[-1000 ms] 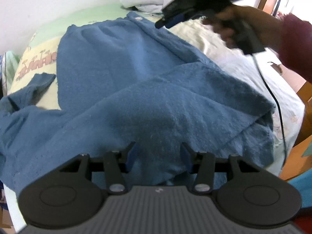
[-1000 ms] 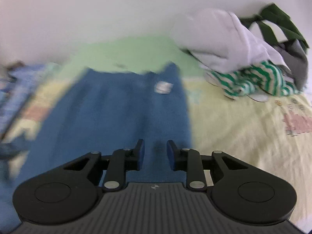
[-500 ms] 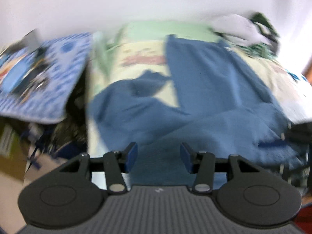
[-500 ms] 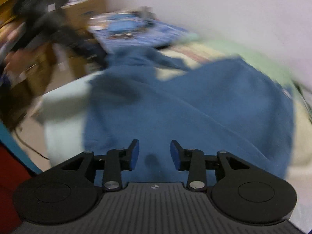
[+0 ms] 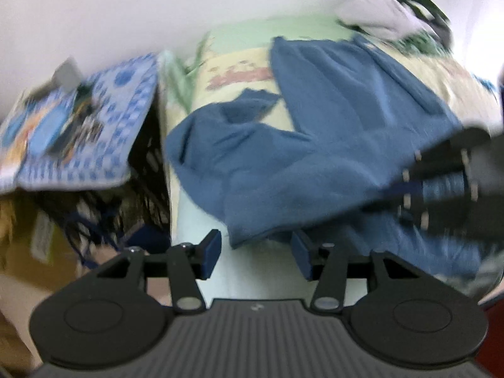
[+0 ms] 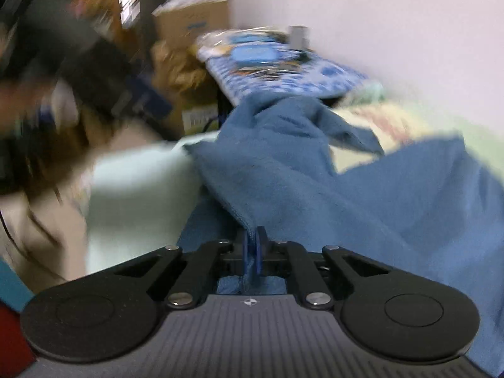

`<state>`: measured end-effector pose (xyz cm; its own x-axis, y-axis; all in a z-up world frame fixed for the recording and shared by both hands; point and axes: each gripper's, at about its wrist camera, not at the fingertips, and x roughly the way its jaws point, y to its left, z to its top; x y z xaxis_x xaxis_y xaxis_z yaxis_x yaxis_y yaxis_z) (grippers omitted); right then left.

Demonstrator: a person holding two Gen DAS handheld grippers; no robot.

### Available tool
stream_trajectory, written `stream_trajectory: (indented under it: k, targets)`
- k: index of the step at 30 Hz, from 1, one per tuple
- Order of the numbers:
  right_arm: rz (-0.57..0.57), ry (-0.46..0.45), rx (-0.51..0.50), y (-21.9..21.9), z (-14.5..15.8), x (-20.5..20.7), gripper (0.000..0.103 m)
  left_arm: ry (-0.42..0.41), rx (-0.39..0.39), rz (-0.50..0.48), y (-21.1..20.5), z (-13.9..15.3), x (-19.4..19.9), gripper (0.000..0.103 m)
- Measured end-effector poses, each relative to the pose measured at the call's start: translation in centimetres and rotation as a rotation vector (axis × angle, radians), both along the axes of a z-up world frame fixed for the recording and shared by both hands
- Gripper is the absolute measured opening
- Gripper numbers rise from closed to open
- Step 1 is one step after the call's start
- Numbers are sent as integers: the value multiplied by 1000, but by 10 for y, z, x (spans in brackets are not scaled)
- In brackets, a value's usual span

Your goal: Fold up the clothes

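Side table [image 5: 82, 132]: far left in the left wrist view, under a blue patterned cloth with clutter on top; dark gap between it and the bed.
Left gripper [image 5: 256, 255]: jaws stand wide with nothing between them, hovering over the pale bed edge; the garment's near hem lies just ahead of the fingertips, slightly right of centre.
Blue garment [image 5: 330, 145]: spread on the bed [image 5: 236, 63], long axis running away from the left gripper towards the wall; a loose flap or sleeve is rumpled off to its left, and the near part is bunched and doubled over.
Right gripper [image 6: 252, 249]: jaws closed narrow on the garment's stitched near edge, the hem rising out from between the pads.
Clothes pile [image 5: 387, 22]: white and green pieces at the far right head of the bed, well apart from both grippers.
Key relation: judging from both views, the free near hem lies forward and a touch right of the left gripper, so the left is the nearer free tool for that edge while the right has its corner pinned.
Change from half a second ago: the right gripper's jaws, then parted above the cloth, are now pinched on the hem; the left gripper has dropped back so the bed edge, not cloth, sits between its jaws.
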<state>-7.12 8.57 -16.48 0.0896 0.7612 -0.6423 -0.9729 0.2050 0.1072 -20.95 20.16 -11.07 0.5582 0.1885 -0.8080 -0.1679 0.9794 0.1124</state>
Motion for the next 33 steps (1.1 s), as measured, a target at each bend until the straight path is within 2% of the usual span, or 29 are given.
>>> stream_trajectory:
  k: [3, 7, 8, 10, 11, 12, 16, 21, 23, 24, 25, 27, 30, 33]
  targets:
    - [-50, 113, 24, -8, 2, 17, 5, 24, 51, -78, -6, -9, 8, 57]
    - [-84, 140, 13, -11, -1, 20, 5, 64, 106, -171, -11, -23, 21, 57]
    - [-88, 147, 17, -12, 0, 20, 5, 74, 119, -194, -12, -27, 24, 53]
    - [-98, 142, 25, -14, 1, 17, 5, 95, 146, -241, -14, -34, 30, 39]
    - [-106, 142, 29, -16, 2, 17, 6, 105, 160, -264, -15, -38, 33, 23]
    - [-115, 142, 33, -17, 2, 18, 6, 115, 174, -287, -16, -41, 36, 15]
    - [-163, 173, 52, -22, 2, 23, 8, 115, 213, -359, -21, -45, 33, 16]
    - [-203, 202, 59, -27, 1, 25, 10, 89, 268, -401, -23, -46, 34, 7]
    - [-217, 201, 50, -29, 2, 23, 14, 75, 286, -405, -23, -44, 36, 6]
    - [-223, 199, 43, -30, 3, 22, 21, 64, 290, -403, -22, -41, 38, 6]
    - [-232, 185, 31, -34, 5, 19, 36, 41, 285, -395, -20, -34, 40, 6]
    - [-267, 123, 17, -50, 11, 10, 51, -15, 249, -371, -14, -16, 46, 6]
    - [-318, 1, -41, -87, 21, -9, 54, -122, 161, -324, -2, 17, 65, 6]
    - [-344, -93, -159, -124, 21, -26, 57, -216, 110, -318, -2, 44, 87, 6]
